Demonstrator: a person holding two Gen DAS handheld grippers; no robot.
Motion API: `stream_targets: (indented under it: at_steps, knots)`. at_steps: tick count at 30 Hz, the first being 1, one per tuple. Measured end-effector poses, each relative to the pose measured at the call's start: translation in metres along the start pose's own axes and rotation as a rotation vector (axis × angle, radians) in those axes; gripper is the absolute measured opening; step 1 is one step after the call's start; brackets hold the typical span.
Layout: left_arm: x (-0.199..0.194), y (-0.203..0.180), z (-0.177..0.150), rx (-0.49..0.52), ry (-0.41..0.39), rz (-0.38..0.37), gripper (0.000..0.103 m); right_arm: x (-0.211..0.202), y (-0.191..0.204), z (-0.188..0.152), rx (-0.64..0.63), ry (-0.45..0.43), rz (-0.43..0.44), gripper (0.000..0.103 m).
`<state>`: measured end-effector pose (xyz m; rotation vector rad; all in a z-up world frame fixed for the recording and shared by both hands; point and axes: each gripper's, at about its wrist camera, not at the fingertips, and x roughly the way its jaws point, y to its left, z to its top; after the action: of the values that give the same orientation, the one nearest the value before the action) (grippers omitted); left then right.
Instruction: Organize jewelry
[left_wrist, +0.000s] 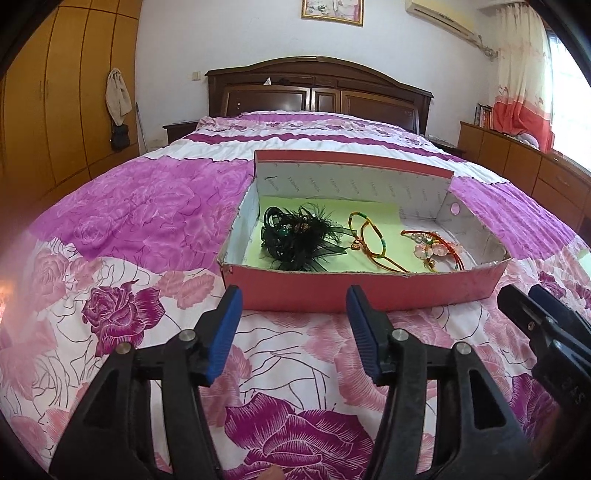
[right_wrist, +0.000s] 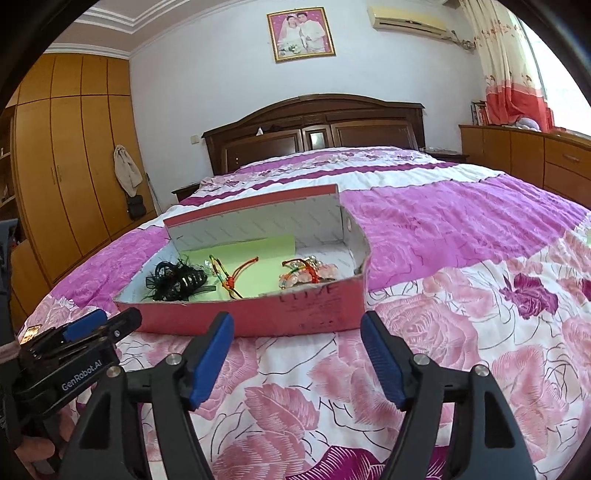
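Observation:
A red cardboard box (left_wrist: 332, 291) lies open on the bed, also in the right wrist view (right_wrist: 280, 310). Inside are a black feathered hair ornament (left_wrist: 295, 238) (right_wrist: 177, 282), a red-and-gold cord bracelet (left_wrist: 369, 240) (right_wrist: 229, 275) and a pink flower bracelet (left_wrist: 432, 247) (right_wrist: 310, 273). My left gripper (left_wrist: 293, 306) is open and empty, just in front of the box. My right gripper (right_wrist: 297, 332) is open and empty, in front of the box's right half. Each gripper shows at the edge of the other's view.
The floral pink bedspread (left_wrist: 147, 229) covers the bed all around the box. A dark wooden headboard (left_wrist: 317, 88) stands behind. Wardrobes (right_wrist: 66, 158) are at the left, a low cabinet (right_wrist: 524, 155) and curtain at the right.

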<state>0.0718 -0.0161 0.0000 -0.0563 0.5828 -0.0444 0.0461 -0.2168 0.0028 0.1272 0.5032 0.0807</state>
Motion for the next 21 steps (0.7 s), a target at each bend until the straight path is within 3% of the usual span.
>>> stream_targets:
  at_steps: [21]
  knots:
    - [-0.0053, -0.0059, -0.0034, 0.033, -0.036, 0.005, 0.051, 0.0010, -0.0047, -0.0026, 0.015, -0.001, -0.005, 0.074]
